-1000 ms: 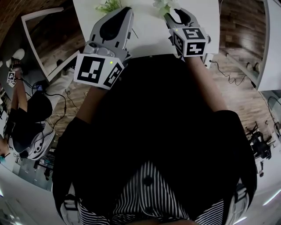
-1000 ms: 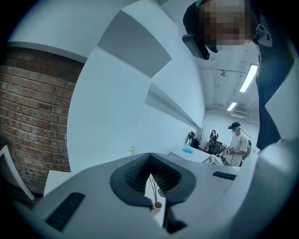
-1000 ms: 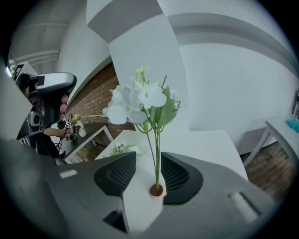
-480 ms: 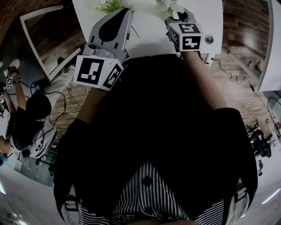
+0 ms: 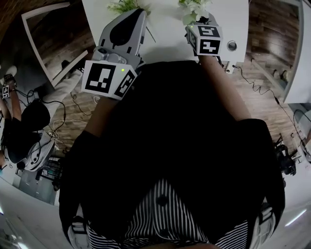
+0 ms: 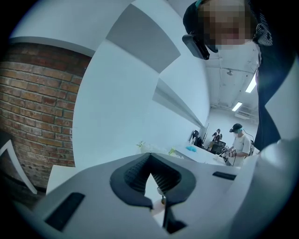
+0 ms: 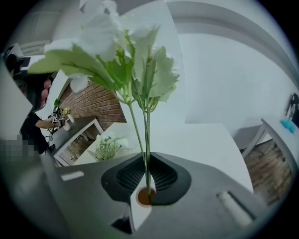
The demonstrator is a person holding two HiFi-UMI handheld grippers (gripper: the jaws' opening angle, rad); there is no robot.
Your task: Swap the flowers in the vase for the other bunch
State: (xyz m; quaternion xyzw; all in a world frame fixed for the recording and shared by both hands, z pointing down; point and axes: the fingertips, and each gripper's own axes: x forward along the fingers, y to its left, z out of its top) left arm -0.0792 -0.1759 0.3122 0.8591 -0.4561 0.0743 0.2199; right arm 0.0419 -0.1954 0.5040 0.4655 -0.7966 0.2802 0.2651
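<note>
White flowers with green leaves (image 7: 124, 56) stand in a small white vase (image 7: 139, 212) with a brown mouth. Their thin stems (image 7: 145, 154) run up between the jaws of my right gripper (image 7: 145, 161), which are closing and pinch the stems just above the vase mouth. In the head view the right gripper (image 5: 198, 20) sits under those flowers (image 5: 194, 7) and hides the vase. The other bunch (image 7: 108, 145), pale with wispy green, lies on the white table (image 5: 165, 34) to the left. My left gripper (image 5: 127, 22) hangs shut and empty near that bunch (image 5: 124, 6).
A small round metal object (image 5: 232, 45) sits near the table's right front corner. Cables (image 5: 252, 82) trail on the wood floor to the right. A low white-framed table (image 5: 48, 44) stands to the left. Other people work at far tables (image 6: 238, 140).
My right gripper has moved forward and down over the table, to the base of the white flowers. The left gripper has stayed put.
</note>
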